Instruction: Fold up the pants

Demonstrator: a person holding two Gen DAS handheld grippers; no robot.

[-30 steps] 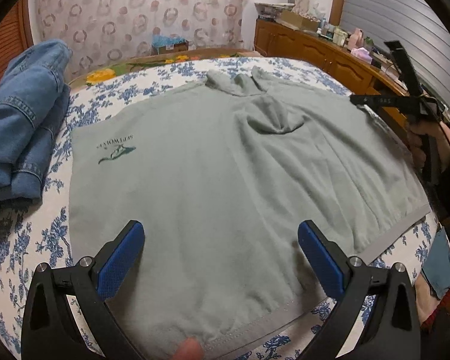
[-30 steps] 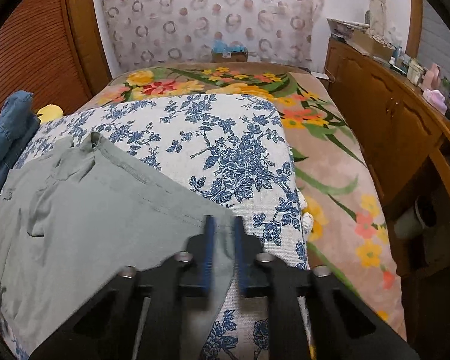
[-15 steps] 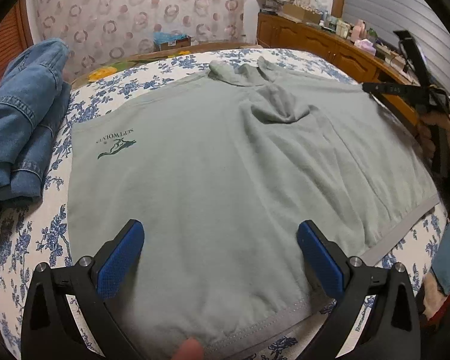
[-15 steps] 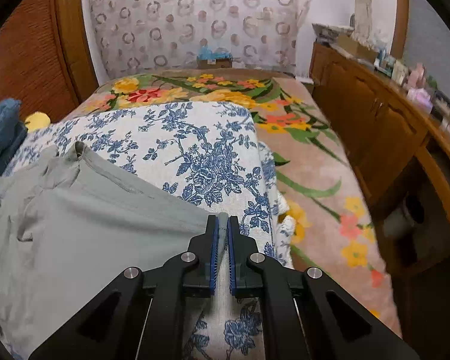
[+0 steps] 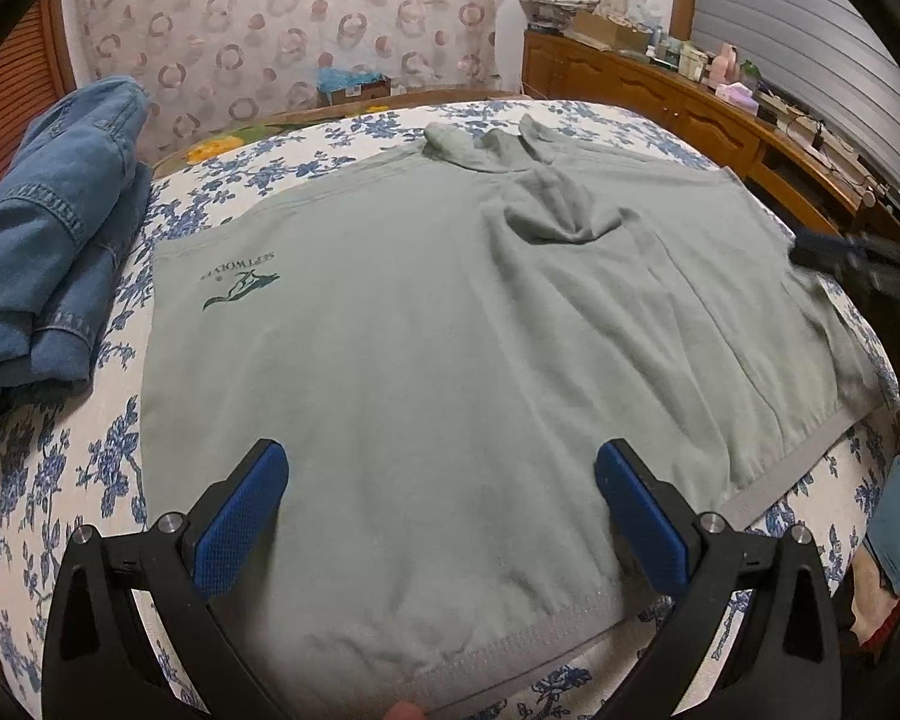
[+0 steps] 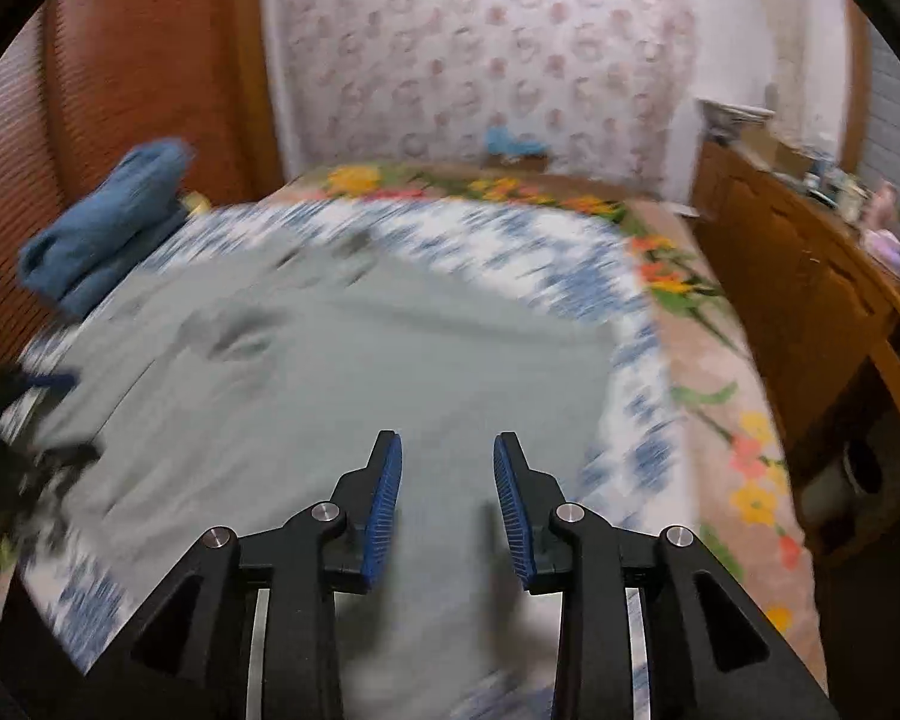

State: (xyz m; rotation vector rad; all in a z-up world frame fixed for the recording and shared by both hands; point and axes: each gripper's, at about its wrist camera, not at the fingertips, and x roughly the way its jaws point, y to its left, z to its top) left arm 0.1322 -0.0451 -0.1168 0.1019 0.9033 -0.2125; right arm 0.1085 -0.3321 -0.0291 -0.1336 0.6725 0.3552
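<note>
Grey-green pants (image 5: 450, 348) with a small dark logo lie spread flat on the floral bedspread (image 5: 48, 480); they also show, blurred, in the right wrist view (image 6: 342, 384). My left gripper (image 5: 441, 501) is wide open just above the near hem, holding nothing. My right gripper (image 6: 447, 495) is open above the pants' right edge and empty; it appears as a dark blurred shape at the right of the left wrist view (image 5: 852, 264).
Folded blue jeans (image 5: 48, 252) lie on the bed's left side. A wooden dresser (image 5: 690, 114) with clutter runs along the right wall. A flowered cover (image 6: 720, 420) lies to the right of the bedspread. A patterned curtain hangs at the back.
My right gripper was shut on the pants' edge; it has let go, opened, and swung left over the pants. The left gripper stayed open and barely moved.
</note>
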